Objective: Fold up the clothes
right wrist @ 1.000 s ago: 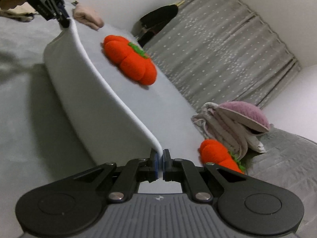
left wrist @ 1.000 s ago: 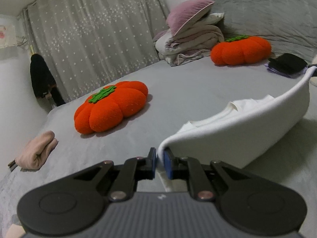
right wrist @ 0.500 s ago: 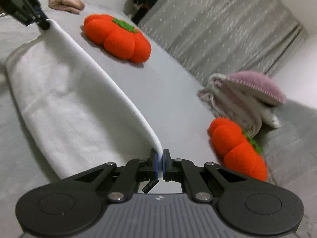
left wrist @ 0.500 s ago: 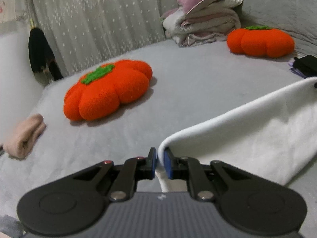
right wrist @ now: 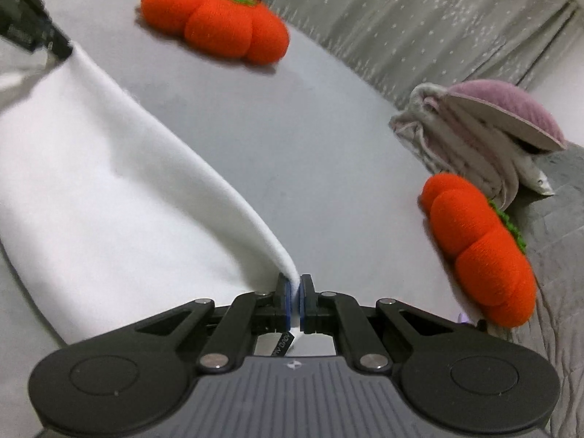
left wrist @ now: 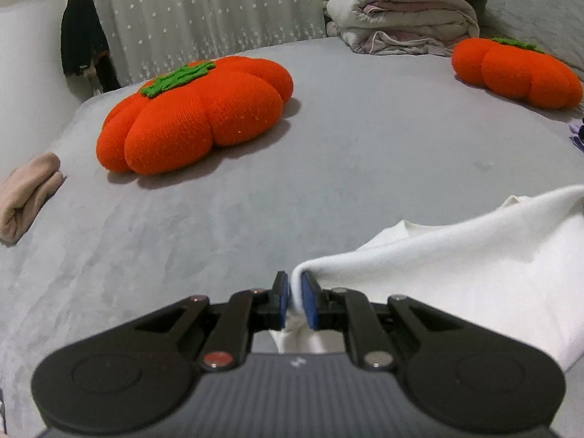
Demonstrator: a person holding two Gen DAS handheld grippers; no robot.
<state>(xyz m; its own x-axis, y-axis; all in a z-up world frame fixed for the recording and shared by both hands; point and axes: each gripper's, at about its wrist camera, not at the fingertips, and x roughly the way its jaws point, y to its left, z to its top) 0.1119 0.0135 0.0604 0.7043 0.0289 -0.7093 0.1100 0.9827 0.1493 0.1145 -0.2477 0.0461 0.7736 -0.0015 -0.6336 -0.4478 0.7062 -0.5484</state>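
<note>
Holding a white garment (left wrist: 456, 273) by 2 corners over a grey bed (left wrist: 328, 138)

Clamped on one corner of the cloth is the left gripper (left wrist: 295, 301), with the right gripper (right wrist: 295, 301) pinched tight on another; the fabric's edge runs between them while its lower part lies on the bed. Beyond sit 2 orange pumpkin cushions (left wrist: 197, 98), a pile of folded bedding (left wrist: 401, 18) and a rolled pink cloth (left wrist: 29, 193)

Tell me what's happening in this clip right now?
A person with two handheld grippers is folding a white garment on a grey bed. The left gripper and the right gripper each pinch a corner, with the cloth's edge stretched between them above the bed. Two orange pumpkin cushions lie beyond it.
</note>
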